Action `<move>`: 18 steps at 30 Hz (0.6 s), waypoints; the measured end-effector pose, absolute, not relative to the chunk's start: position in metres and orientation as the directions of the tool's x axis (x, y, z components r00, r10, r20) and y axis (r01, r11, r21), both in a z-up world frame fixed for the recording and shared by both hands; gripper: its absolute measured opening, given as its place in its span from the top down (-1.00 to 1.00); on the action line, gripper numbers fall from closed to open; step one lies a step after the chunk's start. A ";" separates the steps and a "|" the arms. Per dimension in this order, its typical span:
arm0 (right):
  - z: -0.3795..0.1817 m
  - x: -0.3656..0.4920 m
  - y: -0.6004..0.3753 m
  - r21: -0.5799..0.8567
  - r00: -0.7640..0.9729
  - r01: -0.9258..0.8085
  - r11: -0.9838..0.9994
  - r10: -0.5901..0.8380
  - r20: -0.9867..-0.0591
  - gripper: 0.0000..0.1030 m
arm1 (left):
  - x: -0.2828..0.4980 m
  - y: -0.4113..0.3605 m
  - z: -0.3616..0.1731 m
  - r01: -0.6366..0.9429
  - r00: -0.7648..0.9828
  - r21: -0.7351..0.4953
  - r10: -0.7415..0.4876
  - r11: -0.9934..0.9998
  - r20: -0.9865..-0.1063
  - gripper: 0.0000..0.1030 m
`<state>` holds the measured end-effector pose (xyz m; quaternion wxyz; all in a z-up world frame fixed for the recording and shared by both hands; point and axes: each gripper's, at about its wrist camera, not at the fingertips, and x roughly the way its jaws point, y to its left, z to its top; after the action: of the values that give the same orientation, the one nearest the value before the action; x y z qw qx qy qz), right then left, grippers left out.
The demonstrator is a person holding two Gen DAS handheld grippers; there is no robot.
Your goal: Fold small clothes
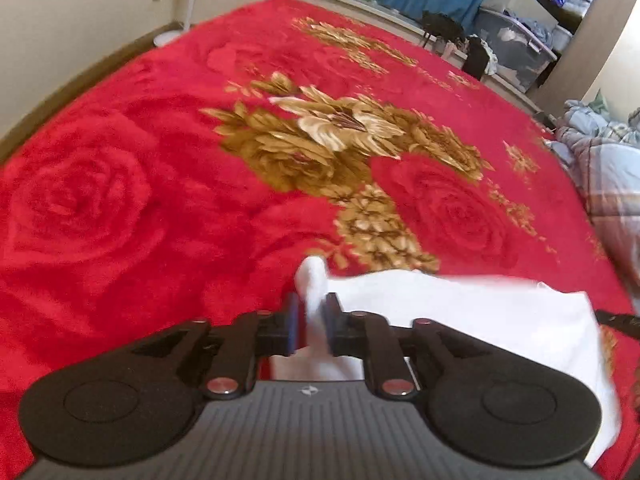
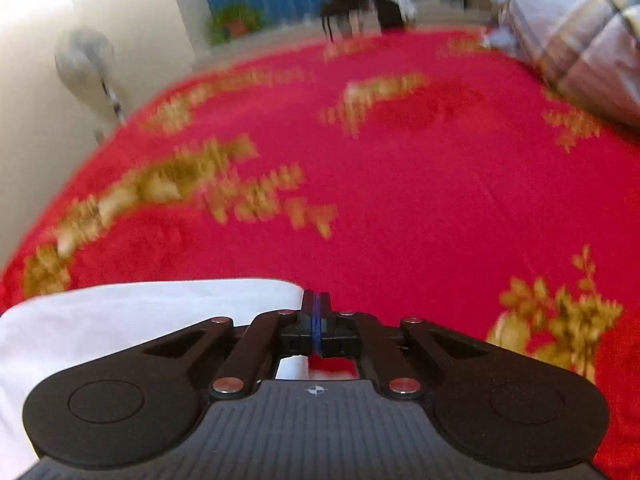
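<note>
On the bed, over a red blanket [image 1: 120, 200] with gold flowers, we found a white garment [image 1: 480, 320] held up at its upper edge between the two tools. It lay near the lower edge of both views, to the right of the left hand-held gripper [image 1: 312, 316] and to the left of the right hand-held gripper [image 2: 316, 312].

We judged the garment light, thin and limp. It would sag wherever it was unsupported and would not hold a crease unless pressed flat. It did not look slippery against the plush blanket. The best holds, in our view, were its corners or hem ends, where a small pinch governs a whole edge.

The left hand-held gripper had its jaws nearly together, with a bunched tuft of the white cloth standing up between the blue pads [image 1: 294, 320]. We took this as a grip on that corner.

The right hand-held gripper had its jaws fully together, pad against pad. The garment's edge ran up to the left side of its fingers and met them there. Whether a thin fold was pinched inside we could not tell, as the view was blurred. No cloth showed beyond the tips.

A grey checked quilt [image 2: 580, 32] lay well apart at the far right.
</note>
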<state>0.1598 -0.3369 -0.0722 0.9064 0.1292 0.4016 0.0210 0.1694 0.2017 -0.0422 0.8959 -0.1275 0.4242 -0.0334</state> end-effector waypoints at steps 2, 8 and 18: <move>-0.064 0.150 -0.342 0.274 0.683 0.062 0.960 0.159 -0.713 0.93 | 0.153 0.210 -0.032 -0.055 0.653 -0.282 -0.180 0.958 -0.736 0.50; -0.042 0.091 -0.354 0.386 0.601 -0.012 0.923 0.315 -0.735 0.90 | 0.089 0.212 -0.033 -0.012 0.512 -0.337 -0.283 0.941 -0.811 0.38; -0.075 0.000 -0.342 0.345 0.465 -0.102 0.933 0.351 -0.813 0.83 | 0.021 0.203 -0.061 0.059 0.431 -0.341 -0.332 0.938 -0.839 0.37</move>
<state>0.0001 -0.3420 -0.0753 0.8467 0.1246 0.4997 0.1340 0.0210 0.2027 -0.0612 0.8357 -0.1311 0.5203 -0.1170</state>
